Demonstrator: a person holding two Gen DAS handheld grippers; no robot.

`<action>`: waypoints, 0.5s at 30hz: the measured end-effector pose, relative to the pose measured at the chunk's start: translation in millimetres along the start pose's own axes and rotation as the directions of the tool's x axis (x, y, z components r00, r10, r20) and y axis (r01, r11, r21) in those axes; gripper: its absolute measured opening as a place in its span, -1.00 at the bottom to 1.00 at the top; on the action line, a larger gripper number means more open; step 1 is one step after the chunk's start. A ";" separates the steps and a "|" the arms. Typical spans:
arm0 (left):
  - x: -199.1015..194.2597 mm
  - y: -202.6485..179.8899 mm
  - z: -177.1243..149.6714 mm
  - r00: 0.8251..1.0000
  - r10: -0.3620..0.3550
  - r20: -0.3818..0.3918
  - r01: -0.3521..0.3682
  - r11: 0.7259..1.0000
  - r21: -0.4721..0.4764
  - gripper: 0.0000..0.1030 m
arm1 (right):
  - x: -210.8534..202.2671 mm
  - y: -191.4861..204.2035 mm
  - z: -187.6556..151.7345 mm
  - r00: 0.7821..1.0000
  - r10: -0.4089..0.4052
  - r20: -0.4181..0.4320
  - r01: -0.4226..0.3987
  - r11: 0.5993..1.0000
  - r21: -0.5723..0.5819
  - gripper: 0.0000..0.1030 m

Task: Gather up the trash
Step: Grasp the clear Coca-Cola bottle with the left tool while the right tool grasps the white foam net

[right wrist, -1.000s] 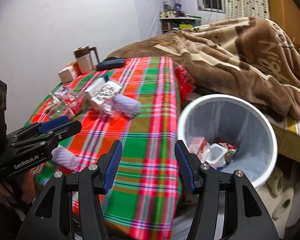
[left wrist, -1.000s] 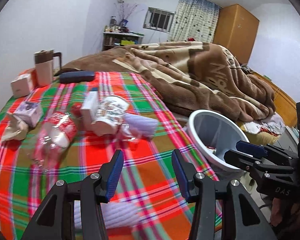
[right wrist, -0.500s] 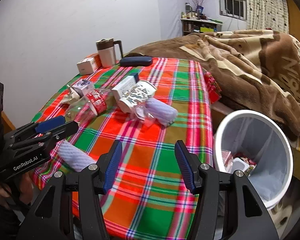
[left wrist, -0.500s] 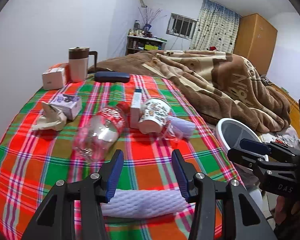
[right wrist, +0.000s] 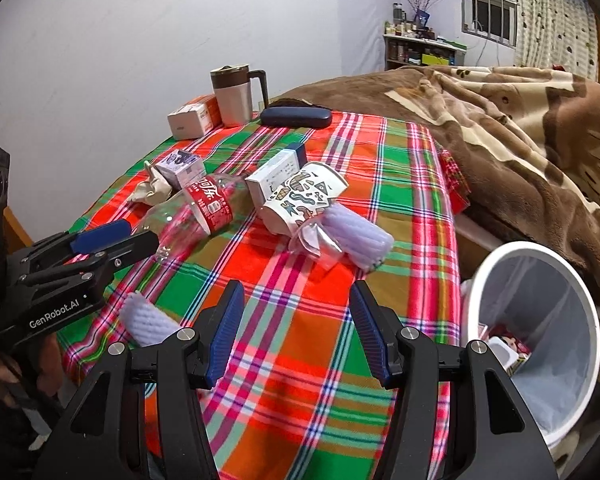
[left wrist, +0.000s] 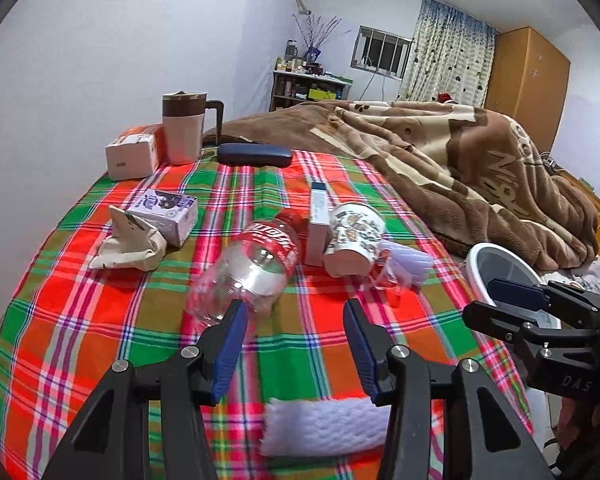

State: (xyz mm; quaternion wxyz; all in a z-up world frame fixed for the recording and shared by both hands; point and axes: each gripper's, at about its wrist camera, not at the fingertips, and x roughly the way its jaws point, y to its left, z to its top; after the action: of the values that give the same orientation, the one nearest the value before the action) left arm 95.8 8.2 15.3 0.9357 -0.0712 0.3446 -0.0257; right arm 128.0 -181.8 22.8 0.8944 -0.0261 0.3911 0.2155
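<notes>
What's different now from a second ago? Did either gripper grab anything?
Nothing was grabbed or let go. Both views swung away from the white bin toward the trash on the plaid cloth: the left gripper now faces the clear bottle, with the white foam sleeve beneath it. The right gripper is empty too. Both stayed open, and the items lie as before.

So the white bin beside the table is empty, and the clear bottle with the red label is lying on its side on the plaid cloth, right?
Not quite. The white bin already holds some packaging, as the right wrist view shows. The clear bottle does lie on its side on the plaid cloth.
</notes>
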 end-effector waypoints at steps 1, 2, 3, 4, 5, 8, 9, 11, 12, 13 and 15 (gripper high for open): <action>2.5 2.3 1.6 1.000 0.006 -0.001 -0.006 1.000 0.001 -0.04 | 2.9 0.0 1.4 1.000 0.005 -0.002 -0.005 1.000 0.000 0.09; 5.9 4.9 3.3 1.000 0.012 -0.004 -0.012 1.000 0.003 -0.04 | 4.6 0.2 2.0 1.000 0.006 -0.002 -0.006 1.000 -0.001 0.09; 8.6 7.0 4.0 1.000 0.017 -0.007 -0.017 1.000 0.005 -0.04 | 7.3 0.1 3.4 1.000 0.009 -0.001 -0.009 1.000 -0.001 0.09; 11.8 9.6 5.1 1.000 0.024 -0.011 -0.024 1.000 0.006 -0.04 | 9.8 0.3 4.6 1.000 0.010 -0.001 -0.010 1.000 0.000 0.09; 15.3 12.0 6.5 0.999 0.029 -0.015 -0.029 1.000 0.007 -0.04 | 12.7 -0.2 5.8 1.000 0.012 -0.003 -0.012 1.000 0.001 0.09; 24.7 18.1 10.0 0.999 0.042 -0.023 -0.042 0.999 0.014 -0.01 | 21.0 -2.5 8.5 1.000 0.017 -0.012 -0.017 1.000 0.006 0.09; 27.8 19.8 11.1 0.999 0.047 -0.025 -0.047 0.999 0.017 0.04 | 23.1 -3.7 9.0 1.000 0.017 -0.015 -0.017 1.000 0.009 0.09; 32.9 22.8 12.8 0.998 0.050 -0.027 -0.049 0.999 0.021 0.08 | 27.4 -7.6 10.6 1.000 0.019 -0.018 -0.019 1.000 0.021 0.10; 35.3 24.0 13.8 0.998 0.052 -0.027 -0.052 0.998 0.025 0.09 | 29.4 -9.4 11.4 1.000 0.019 -0.019 -0.019 1.000 0.025 0.10; 37.6 24.6 15.1 0.998 0.056 -0.027 -0.055 0.998 0.033 0.10 | 31.4 -11.5 12.0 1.000 0.016 -0.020 -0.015 0.999 0.028 0.10; 41.4 26.3 17.5 0.998 0.063 -0.027 -0.062 0.997 0.044 0.10 | 35.2 -16.2 13.5 1.000 0.013 -0.025 -0.012 0.999 0.036 0.10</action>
State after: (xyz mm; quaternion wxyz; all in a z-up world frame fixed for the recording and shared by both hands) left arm 138.7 32.2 -2.1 0.9324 -0.0398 0.3593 -0.0050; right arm 165.0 -180.8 5.2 0.8883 -0.0101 0.4064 0.2137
